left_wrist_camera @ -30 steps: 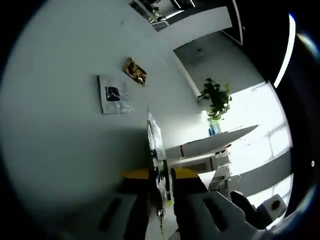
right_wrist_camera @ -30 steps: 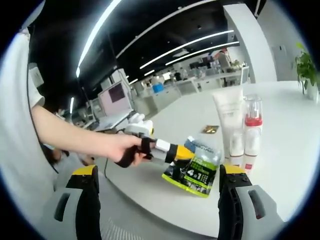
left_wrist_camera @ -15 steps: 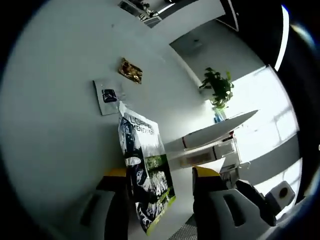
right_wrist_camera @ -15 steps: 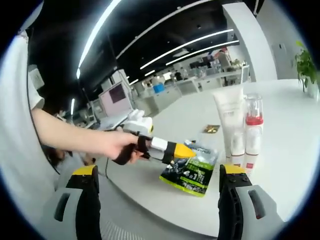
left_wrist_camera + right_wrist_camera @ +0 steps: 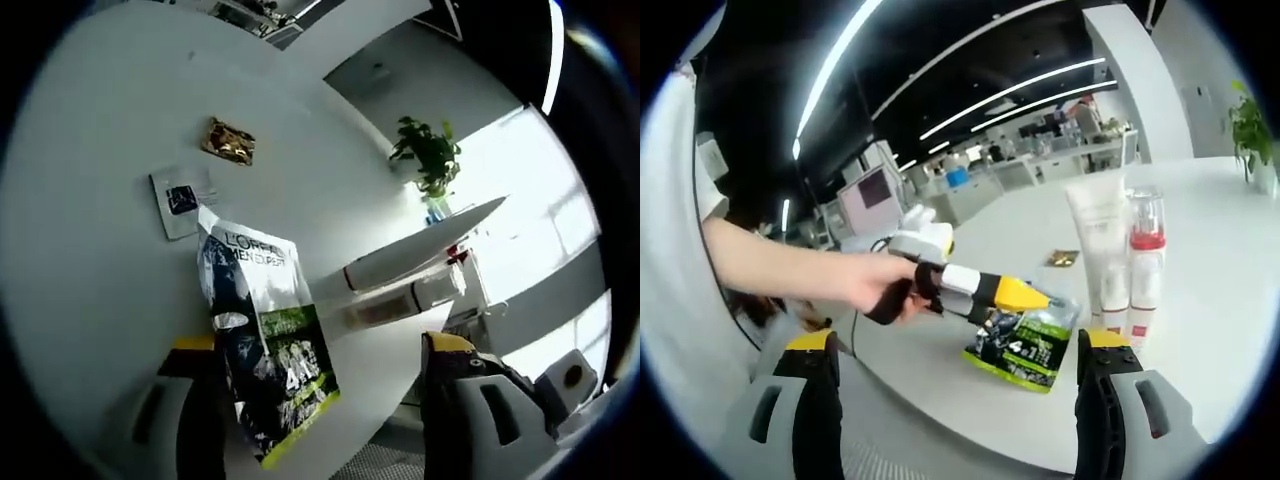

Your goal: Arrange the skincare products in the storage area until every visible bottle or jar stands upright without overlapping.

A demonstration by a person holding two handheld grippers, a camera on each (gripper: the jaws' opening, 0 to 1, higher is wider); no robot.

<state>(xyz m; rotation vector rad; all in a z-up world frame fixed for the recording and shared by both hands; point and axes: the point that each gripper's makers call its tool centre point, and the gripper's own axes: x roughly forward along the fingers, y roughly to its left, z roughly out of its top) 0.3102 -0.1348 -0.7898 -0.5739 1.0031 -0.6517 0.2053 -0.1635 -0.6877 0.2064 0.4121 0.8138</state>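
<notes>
Two grippers work over a round white table (image 5: 1240,290) in an open office, where the biggest item in play, a dark-and-green pouch (image 5: 265,350), lies flat near the table's near edge with its long axis running straight away from the left gripper (image 5: 320,400), white printed top farthest, green bottom edge nearest. That gripper's yellow-tipped jaws stand wide apart on either side of the pouch's lower end, gripping nothing; in the right gripper view the left gripper (image 5: 1030,296) hangs just above the pouch (image 5: 1025,345), held by a hand (image 5: 885,285). The right gripper (image 5: 955,400) is likewise spread wide and empty, sitting back off the table edge, so the left one is plainly the nearer to the pouch. Just beyond the pouch, a white tube (image 5: 1102,250) and a clear red-banded bottle (image 5: 1145,260) stand upright side by side, close together; whether they touch cannot be told. In the left gripper view the tube (image 5: 420,255) and bottle (image 5: 405,300) stretch sideways to the right of the pouch. Farther across the table lie a small flat white sachet (image 5: 180,198) and, smallest, a gold wrapper (image 5: 229,141), both apart from the rest. Standing the pouch up would likely mean closing on its near edge.
</notes>
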